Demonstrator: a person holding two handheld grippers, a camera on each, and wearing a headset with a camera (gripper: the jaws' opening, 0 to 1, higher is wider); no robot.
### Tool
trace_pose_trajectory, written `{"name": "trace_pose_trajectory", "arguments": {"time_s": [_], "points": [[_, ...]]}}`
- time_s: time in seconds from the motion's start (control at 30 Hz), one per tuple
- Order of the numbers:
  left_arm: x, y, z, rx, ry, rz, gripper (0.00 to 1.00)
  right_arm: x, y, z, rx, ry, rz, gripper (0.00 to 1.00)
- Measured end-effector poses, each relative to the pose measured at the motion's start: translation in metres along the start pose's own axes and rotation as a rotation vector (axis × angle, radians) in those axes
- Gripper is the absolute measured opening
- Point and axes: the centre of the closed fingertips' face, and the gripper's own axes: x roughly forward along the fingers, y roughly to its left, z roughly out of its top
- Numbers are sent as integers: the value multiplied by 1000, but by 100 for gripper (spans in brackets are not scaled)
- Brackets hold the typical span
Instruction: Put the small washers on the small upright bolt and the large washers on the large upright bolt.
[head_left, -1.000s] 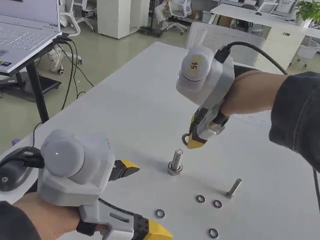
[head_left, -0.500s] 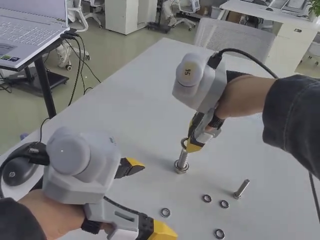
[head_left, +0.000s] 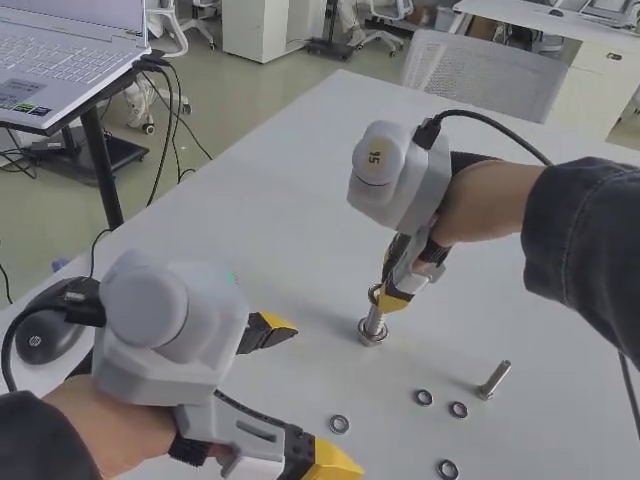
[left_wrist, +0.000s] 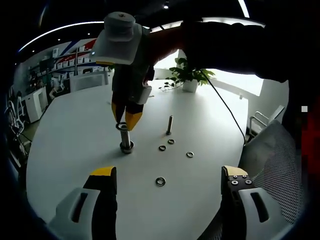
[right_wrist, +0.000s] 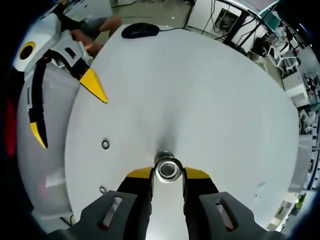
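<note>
Washer (right_wrist: 167, 169) clenched in the fingers of my right gripper (head_left: 392, 297), right at the top of the large upright bolt (head_left: 373, 327) mid-table; whether it is round the tip I cannot tell. My left gripper (left_wrist: 170, 175) hangs near left, fingers released and spread wide on nothing. Four loose washers (head_left: 424, 397) lie on the white table (head_left: 280, 200) nearer me, the small bolt (head_left: 494, 379) right of them
</note>
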Motion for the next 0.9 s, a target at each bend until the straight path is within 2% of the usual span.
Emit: {"name": "trace_pose_trajectory", "arguments": {"time_s": [0.7,0.9], "points": [[2,2,-3,-10,-1,-1,86,31,-1,-6,2,30,30,23],[2,2,-5,-12,2,1,86,43,-2,-6,12,22,42,23]]}}
